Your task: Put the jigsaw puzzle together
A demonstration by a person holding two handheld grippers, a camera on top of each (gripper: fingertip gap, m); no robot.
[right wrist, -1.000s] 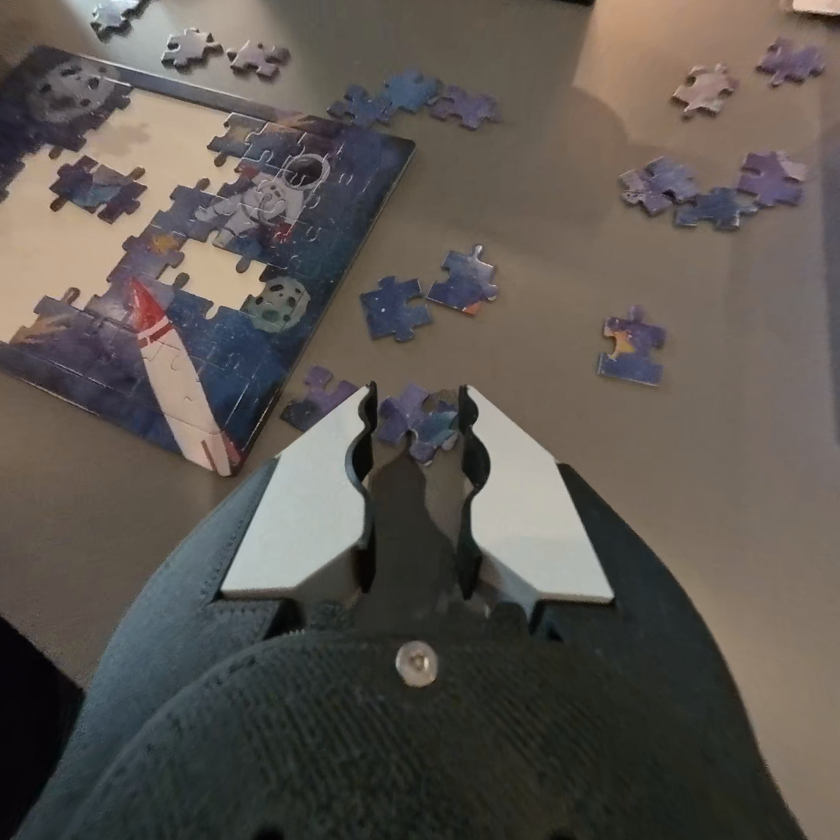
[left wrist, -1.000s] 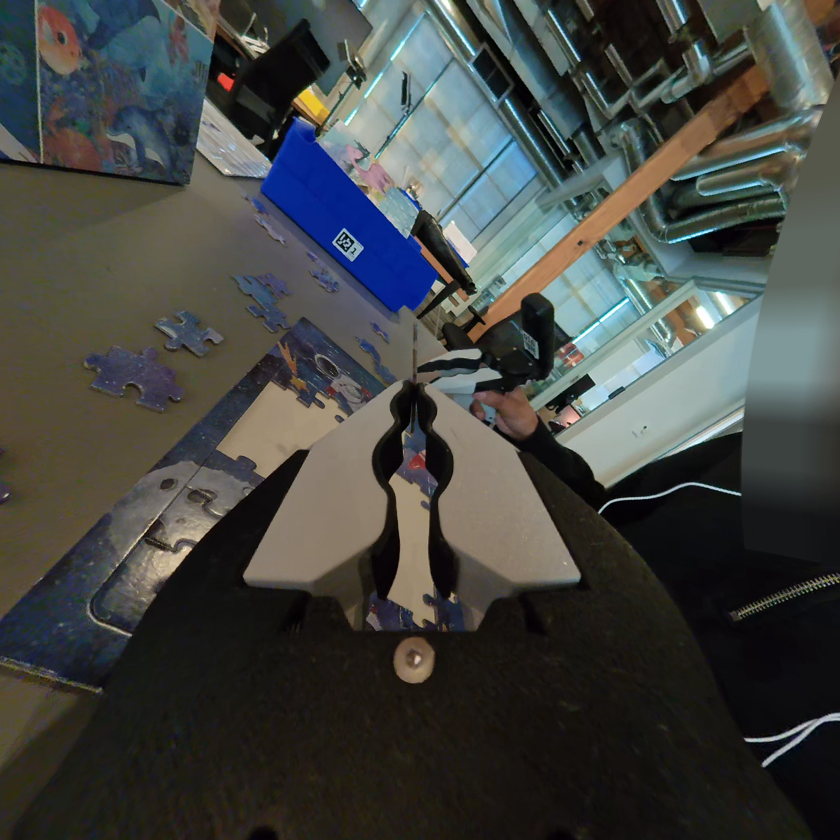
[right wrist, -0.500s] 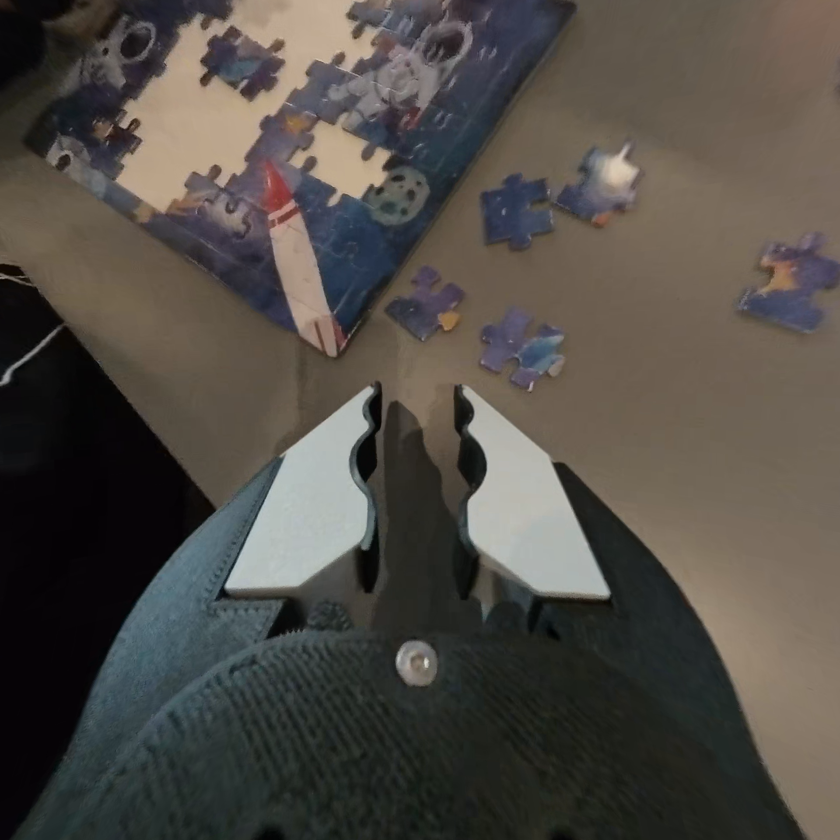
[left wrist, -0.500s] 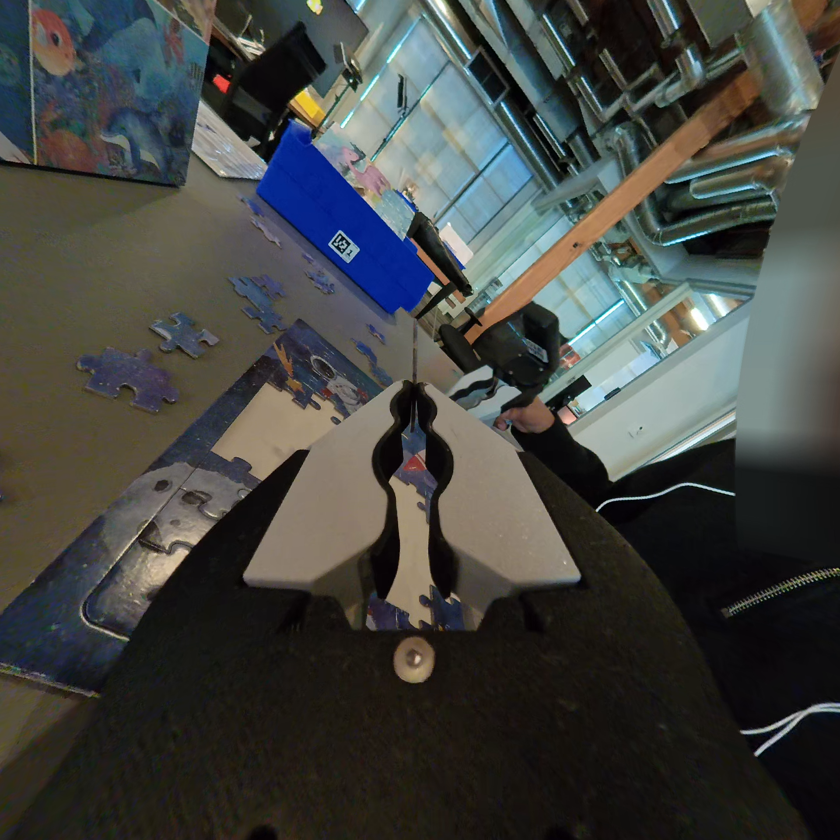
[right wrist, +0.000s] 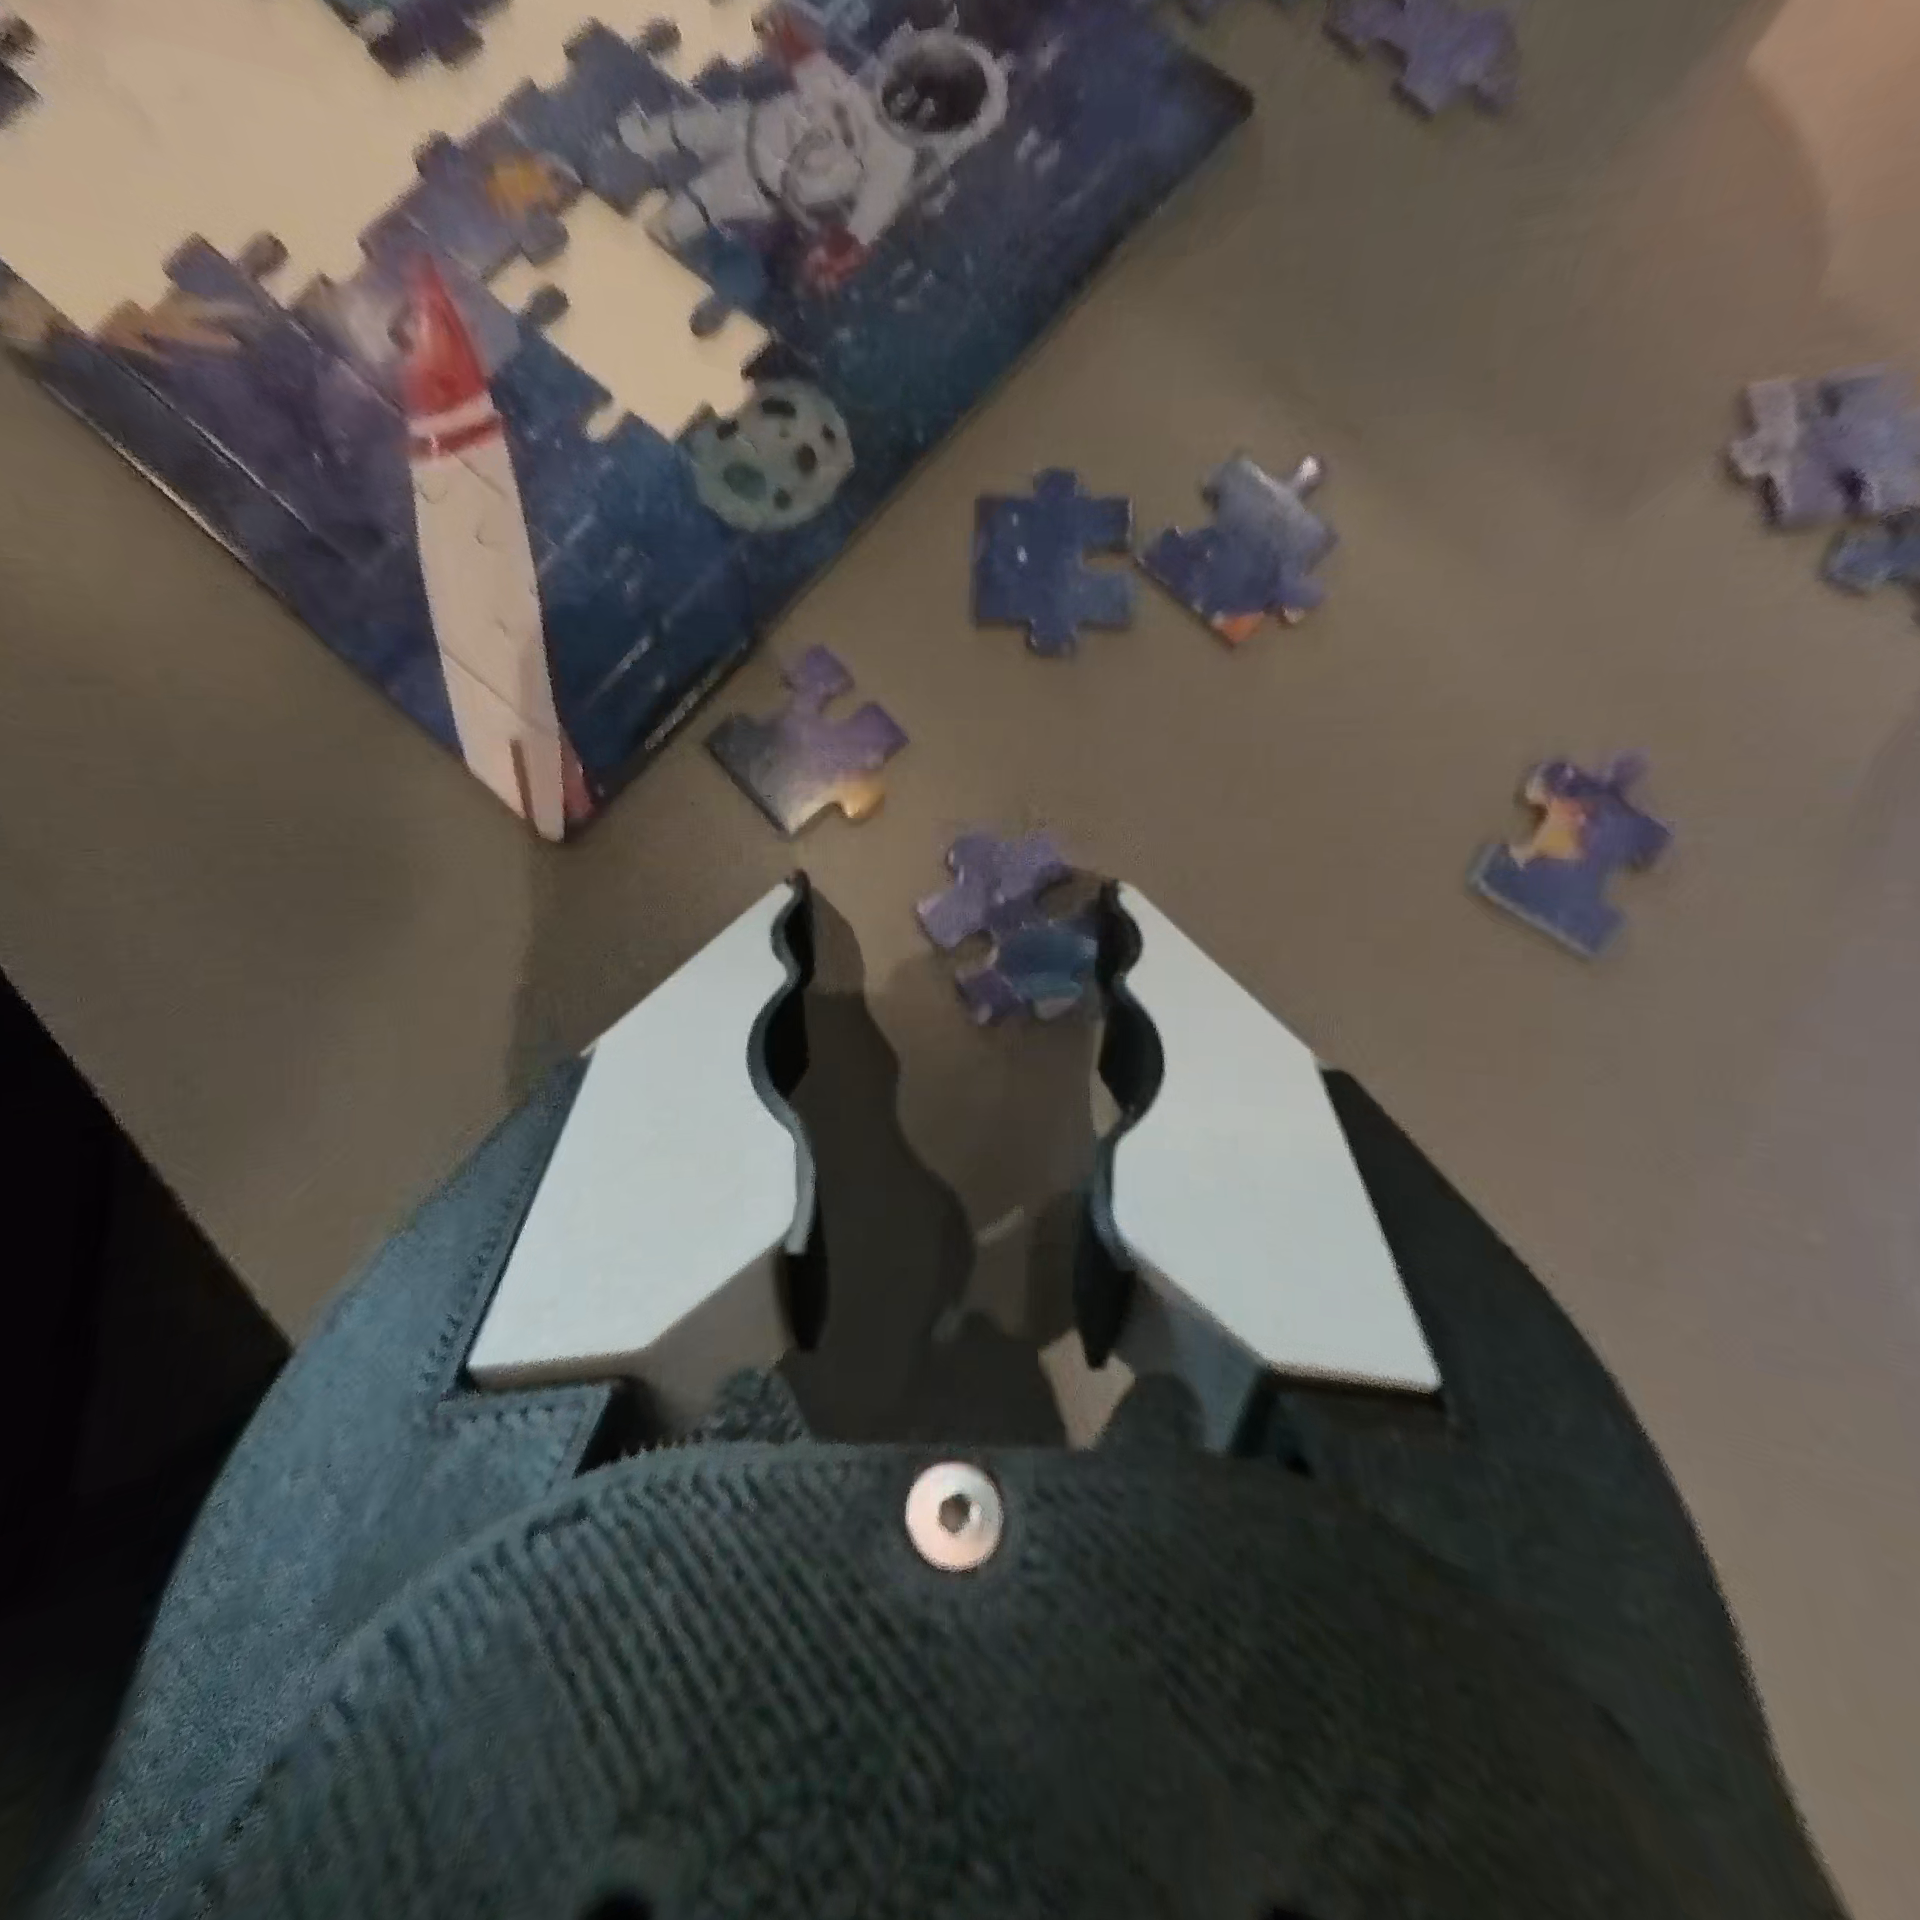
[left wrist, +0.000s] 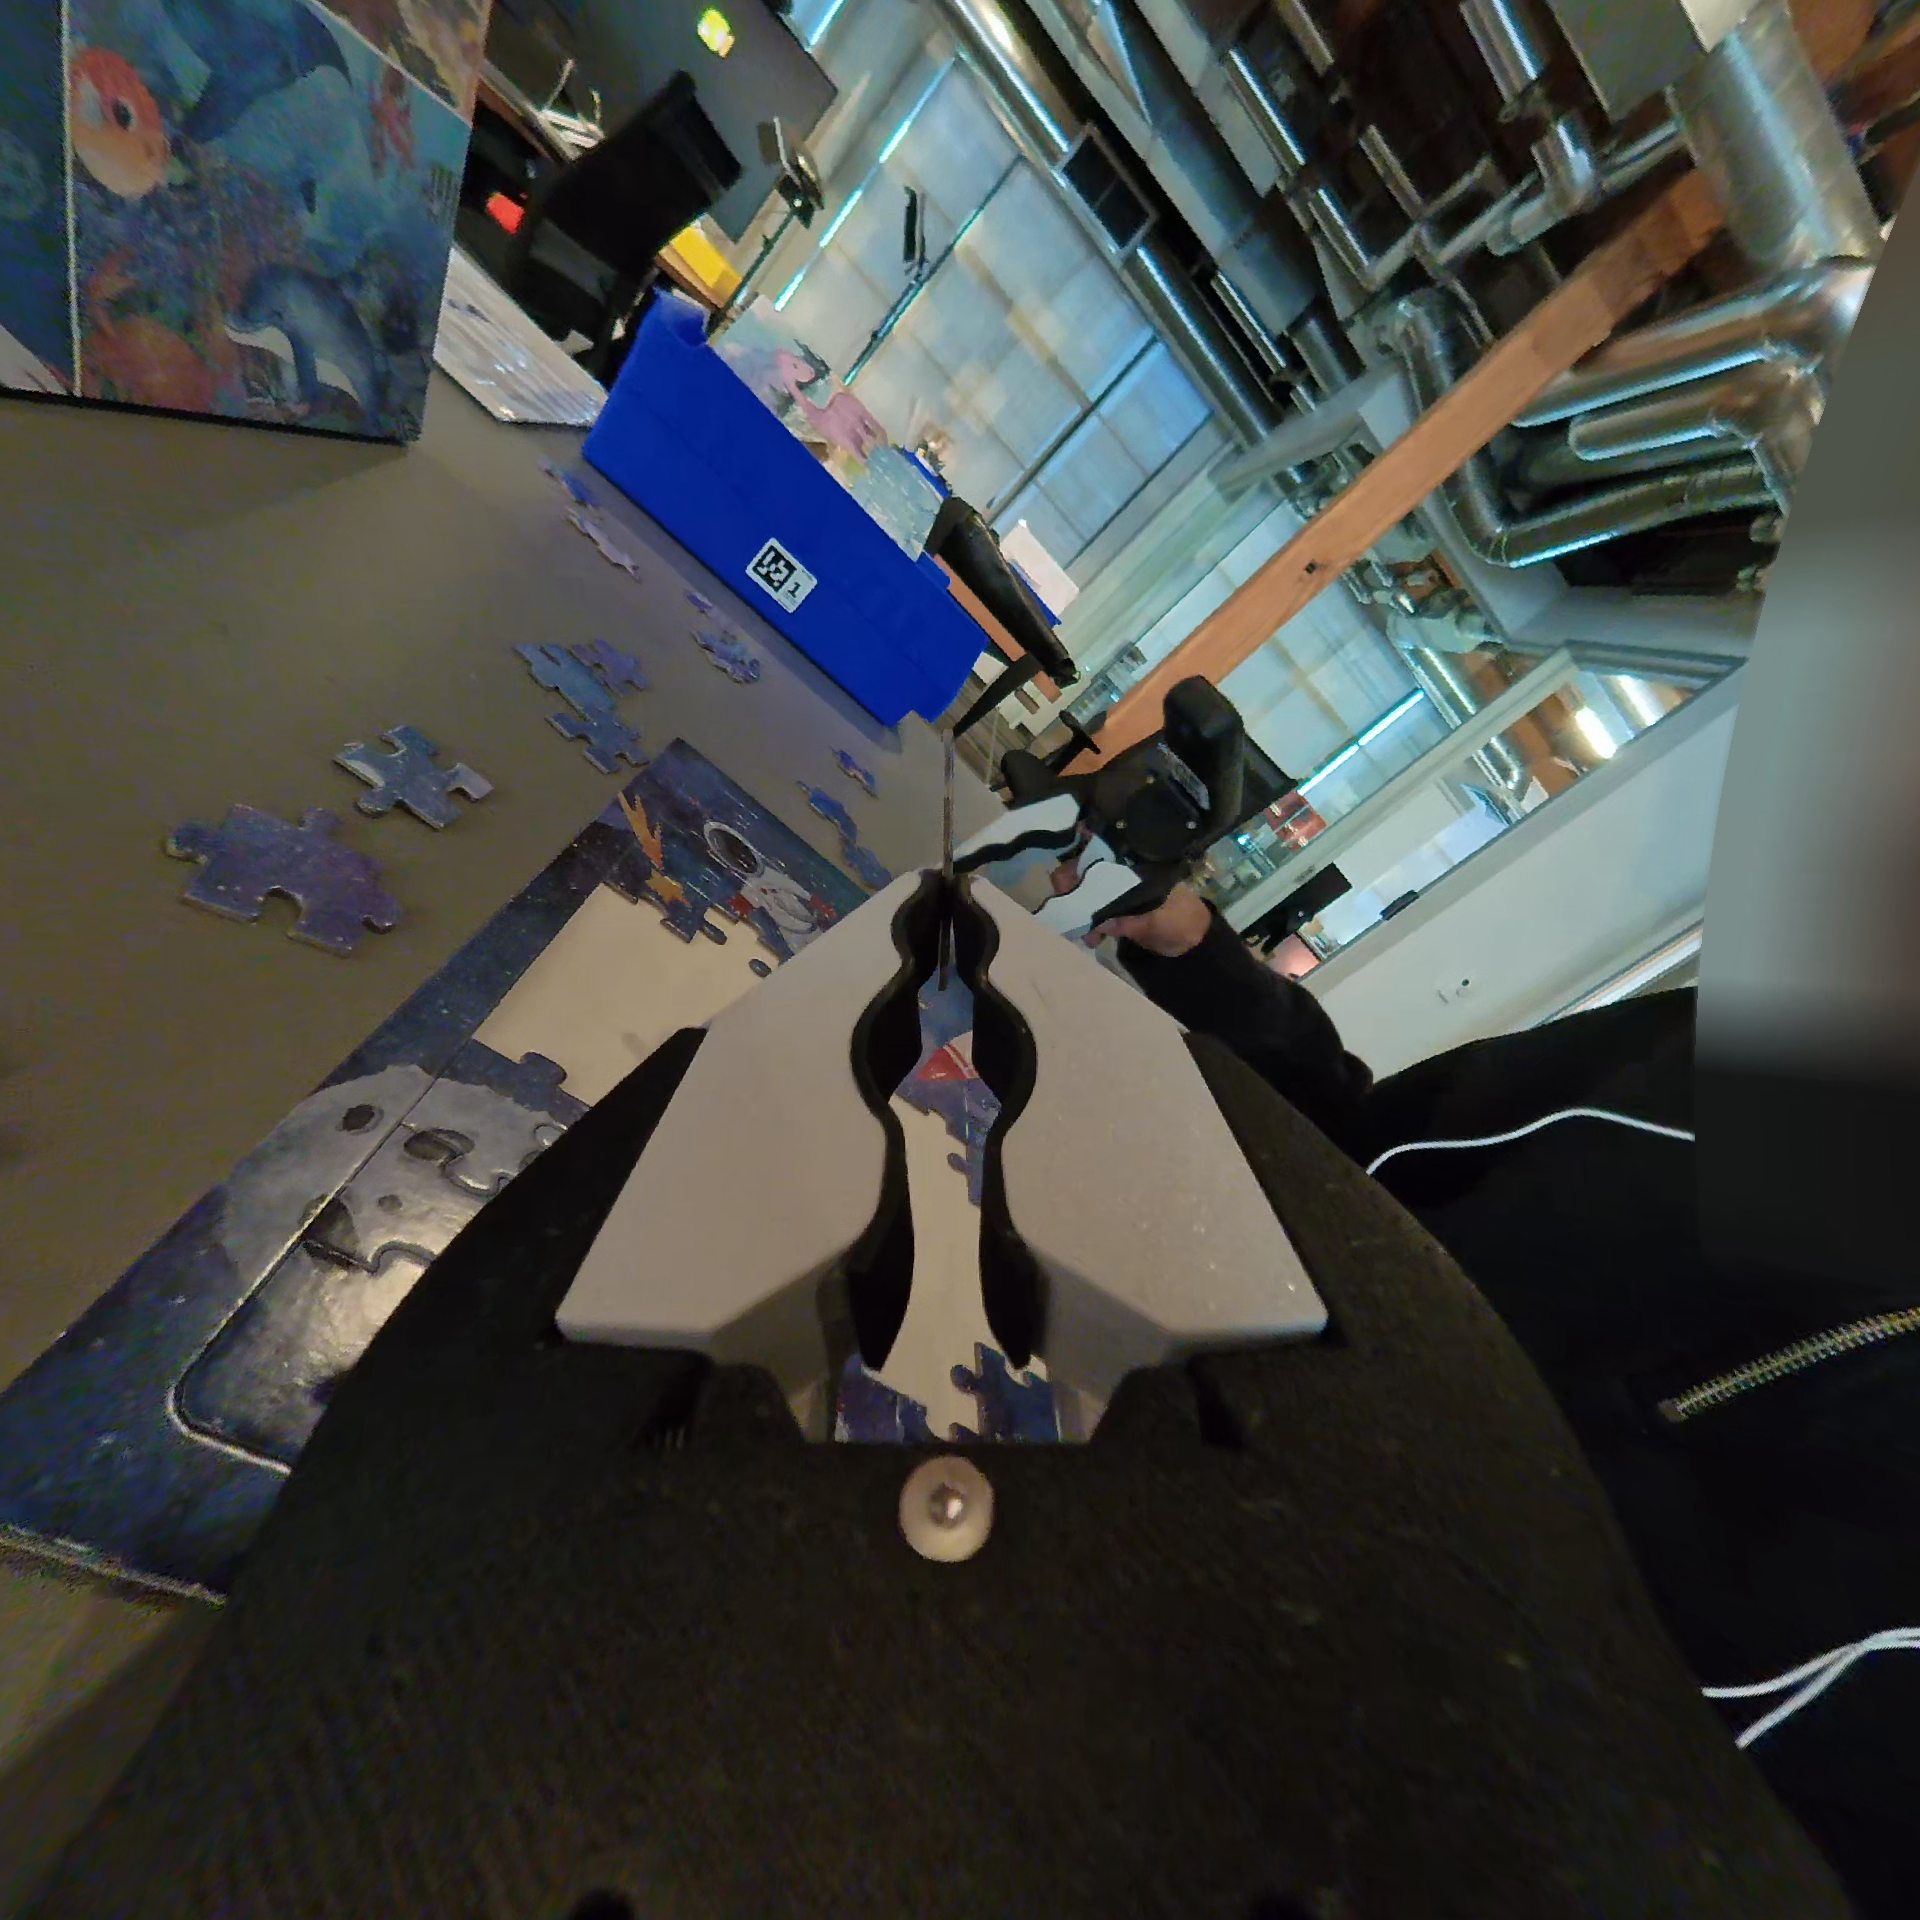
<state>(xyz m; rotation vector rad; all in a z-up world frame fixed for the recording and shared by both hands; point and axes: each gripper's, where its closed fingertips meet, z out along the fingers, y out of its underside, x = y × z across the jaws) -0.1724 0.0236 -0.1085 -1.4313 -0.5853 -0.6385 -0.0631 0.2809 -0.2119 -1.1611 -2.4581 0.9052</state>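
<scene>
The room is a large workshop with ducts and a timber beam overhead and tall windows far off; a grey-brown table (right wrist: 1455, 312) fills the near ground, bearing a box printed with fish (left wrist: 229, 208) at far left and a blue bin (left wrist: 769, 561) beyond it. On the table lies the puzzle board (right wrist: 883, 343), partly filled, with a rocket and an astronaut done and pale bare patches in the middle. Loose pieces lie scattered to its right. The left gripper (left wrist: 943, 883) is clenched on a thin piece held edge-on (left wrist: 945, 810) above the board. The right gripper (right wrist: 956, 894) is spread wide and empty, low over the table, with a purple piece (right wrist: 1003, 935) just at its right finger (right wrist: 1205, 1122). That piece lies flat, so closing on it may only push it along the table, and it looks off-centre between the jaws. The left's thin hold could let its piece twist or slip when it is pressed into a gap.
</scene>
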